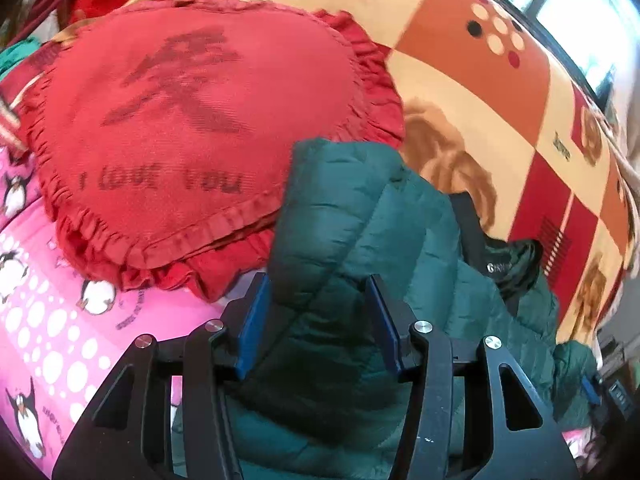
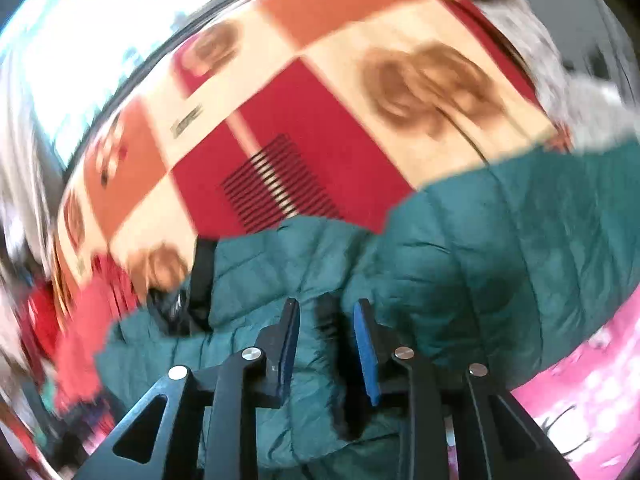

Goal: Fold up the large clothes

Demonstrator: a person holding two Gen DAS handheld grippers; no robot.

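Black linkage arms and blue-padded fingers (image 1: 254, 320) fill the bottom of the left wrist view; the left claw (image 1: 320, 316) stands spread, and a puffy fold of the dark green quilted down jacket (image 1: 340, 216) bulges up between the two pads, filling the gap; whether the pads actually press it cannot be told. From that claw the jacket runs toward 12 o'clock and trails off toward 3 o'clock, where its black inner lining (image 1: 504, 268) with a small white label shows at the collar. At 10 o'clock from the claw a red heart-shaped frilled cushion (image 1: 192, 128) printed "I LOVE YOU" lies just beside the jacket, its frill touching the green fabric; under it, at 8 o'clock, is a pink penguin-print sheet (image 1: 48, 340); at 1 to 2 o'clock spreads a checked orange, cream and red blanket (image 1: 472, 60) with brown bear figures.

The right wrist view is blurred; the right claw (image 2: 326, 340) is also spread, its blue pads (image 2: 366, 352) apart with jacket (image 2: 500, 248) fabric lying in and under the gap, though a grip cannot be confirmed. The jacket fills the frame from 9 o'clock round to 3 o'clock of this claw; the same blanket (image 2: 320, 120) lies beyond at 12 o'clock, and the pink sheet (image 2: 592, 380) shows at 4 o'clock.
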